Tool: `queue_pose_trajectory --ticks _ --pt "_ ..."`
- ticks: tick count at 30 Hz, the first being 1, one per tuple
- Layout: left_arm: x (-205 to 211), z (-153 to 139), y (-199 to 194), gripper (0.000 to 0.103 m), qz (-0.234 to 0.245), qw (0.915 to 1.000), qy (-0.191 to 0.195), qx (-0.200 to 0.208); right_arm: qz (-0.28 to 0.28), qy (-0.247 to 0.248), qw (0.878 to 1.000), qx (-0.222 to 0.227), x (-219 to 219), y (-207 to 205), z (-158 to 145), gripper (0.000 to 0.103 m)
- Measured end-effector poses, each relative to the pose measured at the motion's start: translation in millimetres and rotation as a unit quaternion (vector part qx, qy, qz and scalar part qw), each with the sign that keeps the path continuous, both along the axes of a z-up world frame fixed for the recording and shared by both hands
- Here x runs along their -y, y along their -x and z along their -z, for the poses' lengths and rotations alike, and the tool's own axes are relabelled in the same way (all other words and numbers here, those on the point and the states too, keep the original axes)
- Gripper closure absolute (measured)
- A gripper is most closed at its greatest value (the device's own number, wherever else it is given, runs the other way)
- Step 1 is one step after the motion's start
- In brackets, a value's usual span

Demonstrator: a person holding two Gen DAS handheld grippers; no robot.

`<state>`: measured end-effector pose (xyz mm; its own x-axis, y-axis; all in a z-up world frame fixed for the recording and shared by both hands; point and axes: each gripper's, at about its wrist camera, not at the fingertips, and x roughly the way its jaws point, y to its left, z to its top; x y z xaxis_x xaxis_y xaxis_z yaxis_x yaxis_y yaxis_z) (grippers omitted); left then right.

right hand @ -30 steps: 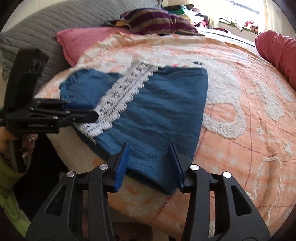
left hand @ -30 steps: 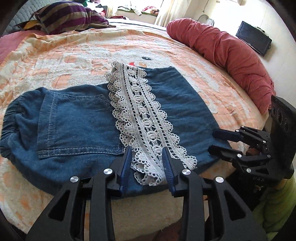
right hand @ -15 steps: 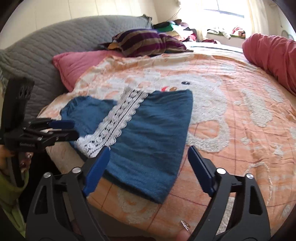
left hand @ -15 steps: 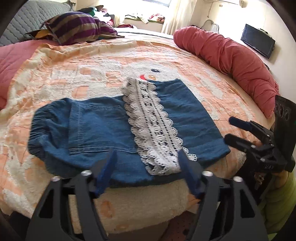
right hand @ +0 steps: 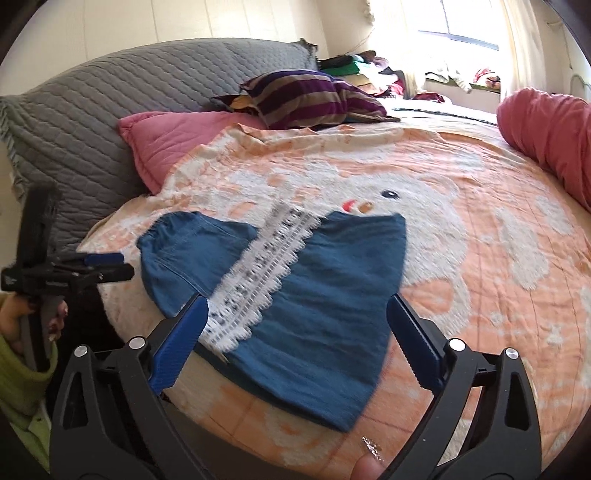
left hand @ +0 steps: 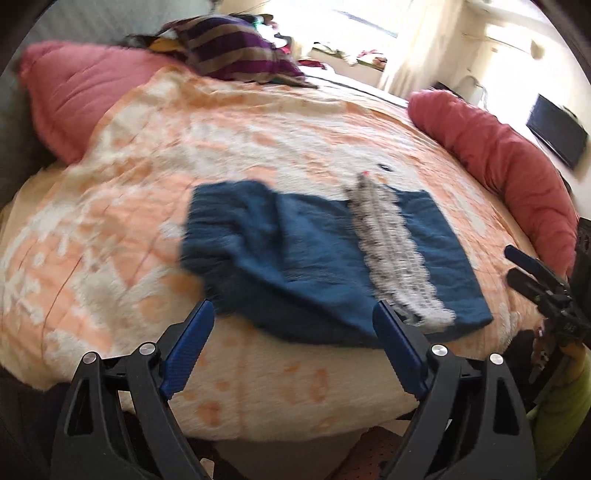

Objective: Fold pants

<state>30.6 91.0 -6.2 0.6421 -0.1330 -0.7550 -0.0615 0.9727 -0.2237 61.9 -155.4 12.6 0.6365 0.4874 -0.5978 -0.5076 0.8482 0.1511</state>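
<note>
Both claws, left claw point(left hand: 291, 347) and right claw point(right hand: 295, 343), are gaping wide, gripping nothing; pants point(right hand: 295, 295) are lying folded on bed point(right hand: 480, 258) just ahead. I'm judging next: pinching near edge squarely, avoiding lace point(right hand: 258, 280).

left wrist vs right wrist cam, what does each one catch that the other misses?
Left wrist only: the dark screen on the wall, past the red bolster, and the right claw seen from the side at the frame's right edge.

Right wrist only: the grey quilted headboard, the window, and the left claw at the frame's left edge.

Both: the denim pants lying folded on the orange blanket with the white lace trim across them, the striped pillow, pink pillow and red bolster. Each camera's own claw is open, holding nothing.
</note>
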Motion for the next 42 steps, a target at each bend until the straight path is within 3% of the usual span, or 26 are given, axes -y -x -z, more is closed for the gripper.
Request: queue_pose_trajectory --ticks 5,14,18,24,26,28,31,35,37,38,40,42 --pt "-26.7 8.9 8.7 0.016 -0.029 0.9993 0.021 -0.008 -0.030 -0.003 1.000 -0.007 -25.4 -13.5 -14.8 0.010" --pt "-36.7 32.7 10.6 0.016 -0.020 0.9912 0.129 -0.023 -0.120 0.028 0.992 -0.025 -114.9 -44.1 -31.5 0.009" --pt "-28.6 41.9 3.8 0.018 -0.002 0.9844 0.173 -0.030 -0.176 0.066 0.981 -0.044 -170.4 -59.5 -24.2 0.009" --pt "-32.9 54.4 -12.4 0.026 -0.013 0.9744 0.223 -0.028 -0.241 0.094 0.961 -0.093 -237.9 -83.1 -8.6 0.009" --pt "-35.6 57.2 -16.5 0.036 -0.018 0.9736 0.226 -0.027 -0.259 0.104 0.953 -0.118 -255.8 -93.7 -1.0 0.009" --pt "-37.9 59.1 -19.5 0.039 -0.022 0.9719 0.233 -0.023 -0.264 0.122 0.948 -0.133 -269.7 -102.9 7.8 0.009" --pt "-37.8 61.5 -23.0 0.039 -0.019 0.9721 0.233 -0.020 -0.268 0.153 0.941 -0.136 -288.7 -113.7 21.3 0.009" --pt "-32.2 63.9 -25.7 0.039 -0.012 0.9756 0.219 -0.016 -0.284 0.152 0.931 -0.170 -307.0 -120.9 39.4 0.010" --pt "-27.6 64.1 -27.3 0.037 -0.010 0.9778 0.209 -0.015 -0.294 0.154 0.924 -0.189 -313.1 -120.2 49.8 0.030" --pt "-26.7 63.8 -27.9 0.036 -0.008 0.9784 0.206 -0.015 -0.301 0.151 0.921 -0.195 -314.0 -120.1 52.6 0.054" --pt "-22.7 62.7 -30.3 0.032 -0.006 0.9784 0.207 -0.012 -0.299 0.151 0.925 -0.178 -310.4 -117.4 49.5 0.068" --pt "-20.0 59.8 -32.2 0.025 -0.004 0.9761 0.217 -0.007 -0.303 0.120 0.931 -0.164 -298.9 -117.7 35.8 0.076"
